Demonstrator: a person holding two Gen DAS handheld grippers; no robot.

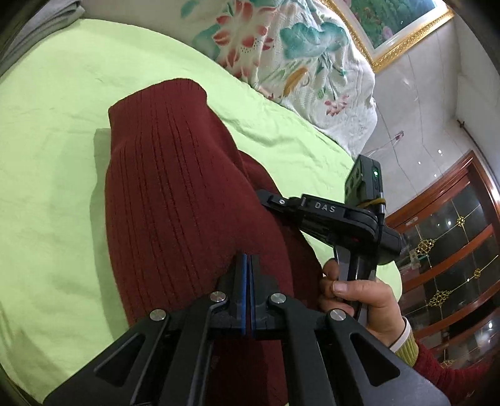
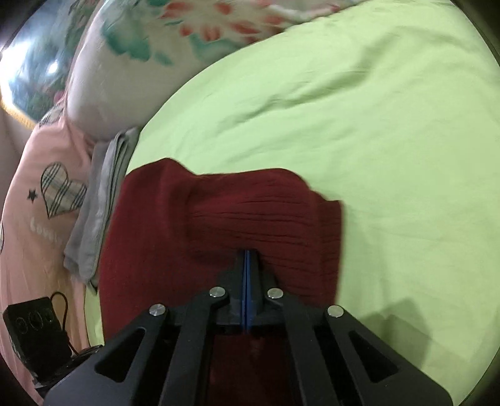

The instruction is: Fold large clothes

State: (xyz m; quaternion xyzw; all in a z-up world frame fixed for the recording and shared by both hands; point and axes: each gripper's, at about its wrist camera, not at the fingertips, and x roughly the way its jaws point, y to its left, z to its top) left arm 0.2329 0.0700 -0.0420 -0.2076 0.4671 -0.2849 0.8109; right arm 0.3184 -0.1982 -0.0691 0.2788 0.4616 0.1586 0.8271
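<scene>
A dark red ribbed knit garment [image 1: 175, 193] lies partly raised over the lime green bed sheet [image 1: 47, 150]. In the left wrist view my left gripper [image 1: 248, 260] is shut, with a fold of the red knit pinched between its blue pads. To its right a person's hand [image 1: 365, 299] holds my right gripper [image 1: 265, 198], whose tip rests at the garment's right edge. In the blurred right wrist view the right gripper [image 2: 247, 254] is shut on the bunched red garment [image 2: 250, 212], which drapes toward the camera over the green sheet [image 2: 375, 125].
A floral quilt [image 1: 297, 50] is piled at the head of the bed below a gold-framed picture [image 1: 403, 28]. A wooden glass-front cabinet [image 1: 453, 250] stands at the right. Folded grey cloth [image 2: 100, 200], pink heart-print bedding [image 2: 40, 193] and a black device [image 2: 34, 331] lie at the left.
</scene>
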